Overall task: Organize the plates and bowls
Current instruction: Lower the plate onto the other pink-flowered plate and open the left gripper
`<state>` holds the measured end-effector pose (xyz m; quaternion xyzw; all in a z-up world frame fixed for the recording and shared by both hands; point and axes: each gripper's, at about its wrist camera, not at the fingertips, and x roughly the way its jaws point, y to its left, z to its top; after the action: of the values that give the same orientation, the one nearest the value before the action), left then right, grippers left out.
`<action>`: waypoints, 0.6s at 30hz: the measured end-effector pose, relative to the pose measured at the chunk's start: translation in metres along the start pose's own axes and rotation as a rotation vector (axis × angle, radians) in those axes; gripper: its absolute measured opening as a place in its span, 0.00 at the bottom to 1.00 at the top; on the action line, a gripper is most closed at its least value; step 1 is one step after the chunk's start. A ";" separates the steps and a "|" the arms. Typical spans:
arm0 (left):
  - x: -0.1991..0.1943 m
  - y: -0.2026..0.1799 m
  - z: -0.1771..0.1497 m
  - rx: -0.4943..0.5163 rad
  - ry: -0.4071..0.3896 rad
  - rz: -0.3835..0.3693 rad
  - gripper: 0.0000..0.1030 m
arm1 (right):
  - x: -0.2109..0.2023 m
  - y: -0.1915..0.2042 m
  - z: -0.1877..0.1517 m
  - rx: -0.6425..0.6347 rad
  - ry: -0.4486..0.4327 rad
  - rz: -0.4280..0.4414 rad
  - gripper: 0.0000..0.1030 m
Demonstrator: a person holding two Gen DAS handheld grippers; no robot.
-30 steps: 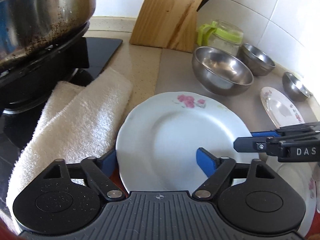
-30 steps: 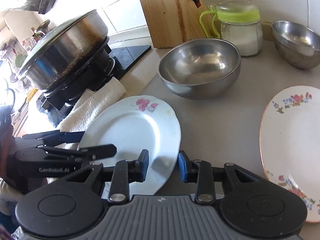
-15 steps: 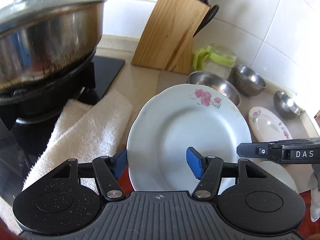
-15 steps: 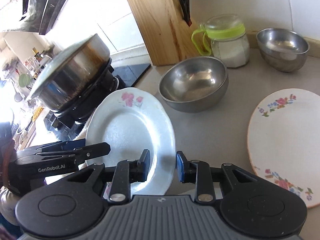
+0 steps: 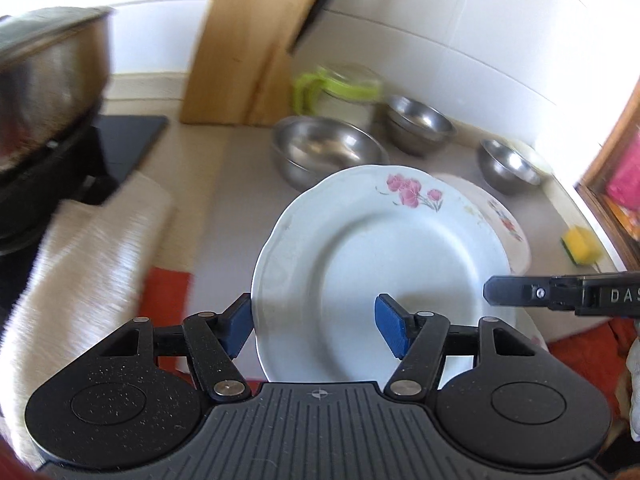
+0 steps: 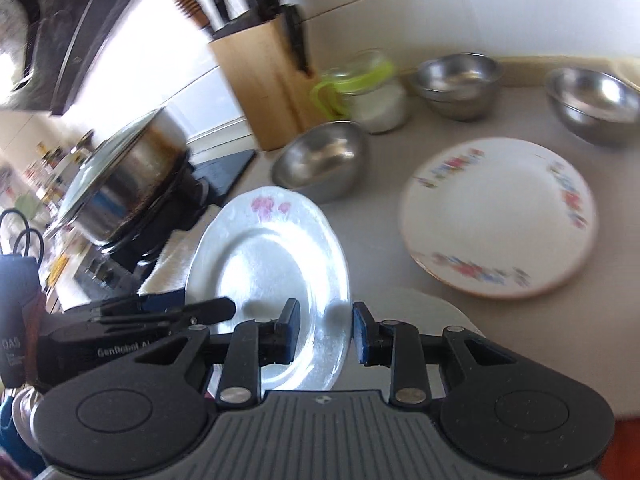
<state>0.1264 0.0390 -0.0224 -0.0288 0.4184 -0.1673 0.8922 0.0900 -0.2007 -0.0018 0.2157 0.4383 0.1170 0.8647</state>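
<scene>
White wall tiles back the grey table [image 6: 380,216], with a knife block [image 6: 272,92] and three steel bowls ahead of both claws. Left claw [image 5: 316,328] is spread wide around the near-left rim of the pink-flower plate [image 5: 380,264], which sits tilted off the table; can't tell if its pads actually touch (blurry shot). Right claw [image 6: 322,334] straddles the same plate's right edge, jaws partly open. Second floral plate [image 6: 500,216] lies flat ahead-right of it.
</scene>
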 end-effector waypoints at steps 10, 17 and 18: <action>0.016 -0.039 -0.018 0.102 0.070 -0.118 0.69 | -0.036 -0.026 -0.040 0.127 -0.025 -0.118 0.31; 0.019 -0.053 -0.027 0.143 0.091 -0.147 0.69 | -0.045 -0.035 -0.054 0.165 -0.034 -0.158 0.31; 0.019 -0.054 -0.028 0.145 0.092 -0.147 0.69 | -0.046 -0.036 -0.056 0.166 -0.032 -0.162 0.31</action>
<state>0.1019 -0.0151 -0.0437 0.0130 0.4423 -0.2635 0.8572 0.0181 -0.2349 -0.0159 0.2522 0.4486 0.0066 0.8574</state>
